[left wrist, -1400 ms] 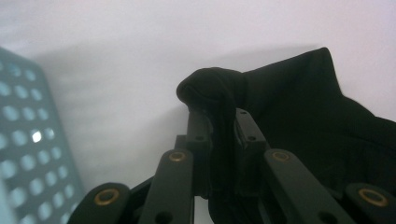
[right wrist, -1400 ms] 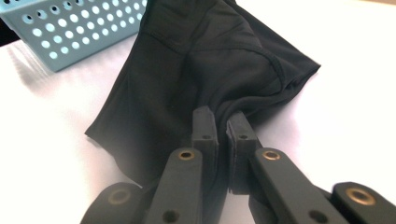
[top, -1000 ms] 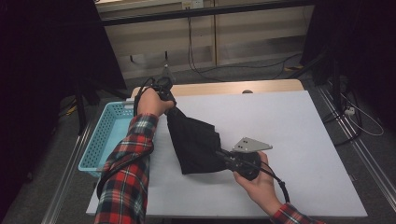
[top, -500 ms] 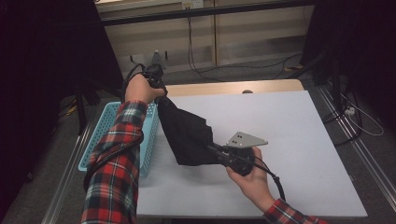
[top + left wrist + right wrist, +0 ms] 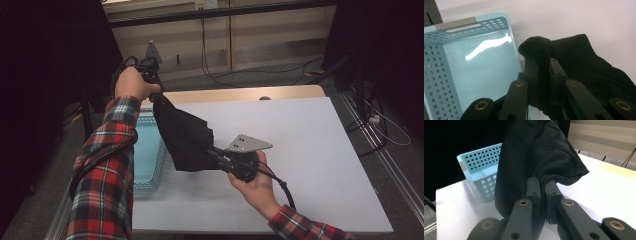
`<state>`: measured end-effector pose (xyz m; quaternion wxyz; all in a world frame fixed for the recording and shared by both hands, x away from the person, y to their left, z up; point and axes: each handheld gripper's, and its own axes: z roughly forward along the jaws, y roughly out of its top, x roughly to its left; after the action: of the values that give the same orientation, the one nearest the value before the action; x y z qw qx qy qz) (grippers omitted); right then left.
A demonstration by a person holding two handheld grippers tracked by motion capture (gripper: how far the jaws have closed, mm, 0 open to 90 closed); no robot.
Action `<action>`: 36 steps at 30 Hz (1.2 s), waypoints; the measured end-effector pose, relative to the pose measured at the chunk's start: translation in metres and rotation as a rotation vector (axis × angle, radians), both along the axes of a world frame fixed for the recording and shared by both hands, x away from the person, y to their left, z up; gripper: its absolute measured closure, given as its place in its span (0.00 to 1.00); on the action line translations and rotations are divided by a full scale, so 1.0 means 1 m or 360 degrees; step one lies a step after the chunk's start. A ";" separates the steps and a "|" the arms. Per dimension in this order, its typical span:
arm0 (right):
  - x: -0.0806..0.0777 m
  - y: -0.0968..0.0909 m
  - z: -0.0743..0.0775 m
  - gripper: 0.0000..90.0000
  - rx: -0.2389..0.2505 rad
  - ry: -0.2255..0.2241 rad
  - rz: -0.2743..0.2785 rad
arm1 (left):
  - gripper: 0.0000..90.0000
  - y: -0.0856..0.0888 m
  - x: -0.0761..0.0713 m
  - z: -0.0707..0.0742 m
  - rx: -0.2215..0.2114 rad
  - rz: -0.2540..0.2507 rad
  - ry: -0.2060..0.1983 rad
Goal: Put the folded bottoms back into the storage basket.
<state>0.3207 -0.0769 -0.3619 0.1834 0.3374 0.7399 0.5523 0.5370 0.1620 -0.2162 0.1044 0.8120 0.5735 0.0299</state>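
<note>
A black cloth [image 5: 185, 137] hangs in the air between both grippers, above the white table [image 5: 310, 135]. My left gripper [image 5: 156, 98] holds its upper end high over the table's far left corner, jaws shut on a bunched fold of the cloth [image 5: 541, 57]. Lower down, my right gripper [image 5: 216, 156] is shut on the cloth's bottom edge [image 5: 541, 162], over the table's front left part. Below and left of the cloth, a light blue perforated basket [image 5: 146, 150] stands on the table's left edge; the basket [image 5: 474, 72] looks empty inside.
The basket [image 5: 480, 167] sits just behind the hanging cloth as seen from the right gripper. Bare white table stretches to the right. Cables and a dark frame [image 5: 360, 85] lie beyond the table's right side.
The left hand has risen and drawn back toward the far left, lifting the cloth's top end. The right gripper has followed leftward and up a little, so the cloth now hangs off the table.
</note>
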 end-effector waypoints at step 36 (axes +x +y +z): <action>0.017 0.079 0.022 0.94 0.0065 -0.0086 0.0191 | 0.89 0.083 -0.001 0.044 0.0017 0.0163 -0.0059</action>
<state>0.3379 0.0026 -0.3399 0.1631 0.2810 0.7422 0.5861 0.5357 0.2452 -0.1717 0.1089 0.7815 0.6120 0.0533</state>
